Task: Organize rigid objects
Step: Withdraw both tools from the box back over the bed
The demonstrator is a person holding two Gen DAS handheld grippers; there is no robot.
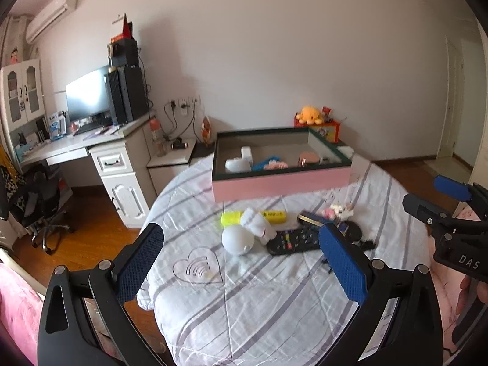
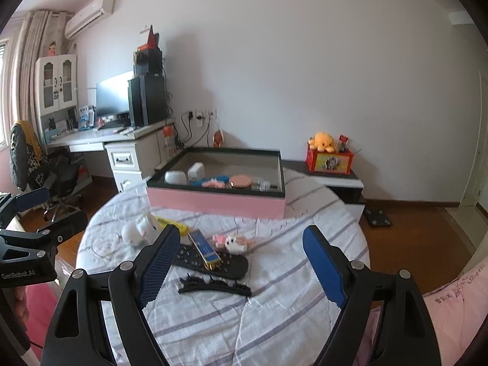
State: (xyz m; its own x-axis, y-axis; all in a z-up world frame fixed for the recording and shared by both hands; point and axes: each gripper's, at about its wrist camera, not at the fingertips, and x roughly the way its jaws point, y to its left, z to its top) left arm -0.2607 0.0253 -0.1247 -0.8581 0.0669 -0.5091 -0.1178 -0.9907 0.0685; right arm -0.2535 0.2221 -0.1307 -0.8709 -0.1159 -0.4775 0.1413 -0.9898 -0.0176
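While both grippers, left gripper [image 1: 241, 262] and right gripper [image 2: 241, 263], hang wide and empty, approach the remote [image 2: 213, 263] squarely (gold-edged box [image 2: 203, 248] lies across it).

A monitor [image 2: 112, 94] and dark tower [image 2: 148, 99] are set on a white desk [image 2: 91, 137] at left. An air conditioner [image 2: 91, 15] is mounted above. An orange plush [image 2: 324, 141] is perched on a red box [image 2: 331, 161].

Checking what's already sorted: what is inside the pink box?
Inside the pink box: a white rounded item, a white block, blue and pink pieces, a round pink case. The near wall hides the floor.
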